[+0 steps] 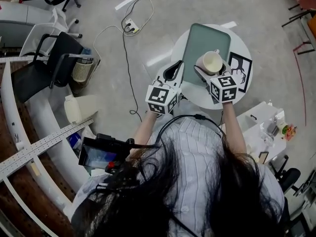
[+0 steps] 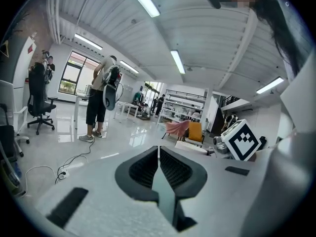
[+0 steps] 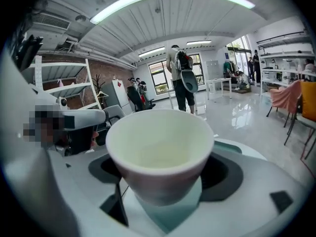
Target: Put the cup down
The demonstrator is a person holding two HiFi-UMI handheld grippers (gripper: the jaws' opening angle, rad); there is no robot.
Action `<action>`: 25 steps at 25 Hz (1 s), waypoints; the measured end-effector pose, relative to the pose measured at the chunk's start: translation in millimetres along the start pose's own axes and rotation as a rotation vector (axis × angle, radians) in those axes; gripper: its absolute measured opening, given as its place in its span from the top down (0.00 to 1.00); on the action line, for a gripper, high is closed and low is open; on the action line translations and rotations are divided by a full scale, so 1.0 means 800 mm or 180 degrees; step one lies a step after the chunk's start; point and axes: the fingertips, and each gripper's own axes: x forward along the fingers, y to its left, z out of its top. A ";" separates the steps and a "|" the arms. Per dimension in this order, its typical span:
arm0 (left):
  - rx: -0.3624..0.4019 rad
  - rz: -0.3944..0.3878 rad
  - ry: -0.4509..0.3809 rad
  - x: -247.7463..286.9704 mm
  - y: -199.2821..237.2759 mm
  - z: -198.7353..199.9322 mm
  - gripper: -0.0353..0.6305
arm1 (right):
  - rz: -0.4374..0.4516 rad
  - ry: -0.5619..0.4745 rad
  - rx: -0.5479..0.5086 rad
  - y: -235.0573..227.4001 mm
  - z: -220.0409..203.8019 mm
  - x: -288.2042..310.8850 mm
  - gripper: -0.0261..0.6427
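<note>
Head cam overhead; gripper cams close; share tray (image 1: pixel 197 41).

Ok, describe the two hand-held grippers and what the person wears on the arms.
The left hand-held gripper and right hand-held gripper both have pale grey-white bodies with black ribbed pads. Each carries a white cube printed with black square markers. The person wears a light striped shirt, forearms uncovered. A black cable crosses the shirt.

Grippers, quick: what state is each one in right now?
Left gripper: shut, jaws together, nothing between them.
Right gripper: shut on the cup.
</note>
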 end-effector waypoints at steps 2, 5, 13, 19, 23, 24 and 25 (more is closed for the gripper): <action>-0.0002 -0.0001 0.0017 0.010 0.004 0.000 0.91 | 0.0013 0.0067 -0.0041 -0.008 -0.003 0.016 0.32; 0.0013 0.0003 0.0051 0.024 0.011 -0.001 0.91 | 0.0029 0.0167 -0.0095 -0.021 -0.009 0.041 0.32; -0.0011 0.0053 0.0149 0.047 0.028 -0.011 0.91 | 0.0033 0.0404 -0.0062 -0.047 -0.028 0.100 0.32; -0.0062 0.0096 0.0207 0.060 0.038 -0.020 0.91 | 0.0014 0.0624 -0.0119 -0.056 -0.047 0.141 0.32; -0.0071 0.0088 0.0224 0.066 0.040 -0.022 0.91 | 0.0018 0.0767 -0.0188 -0.061 -0.060 0.162 0.32; -0.0072 0.0083 0.0232 0.066 0.040 -0.022 0.91 | 0.0017 0.0799 -0.0208 -0.063 -0.062 0.166 0.32; -0.0074 0.0081 0.0238 0.066 0.041 -0.022 0.91 | 0.0015 0.0827 -0.0225 -0.064 -0.064 0.169 0.32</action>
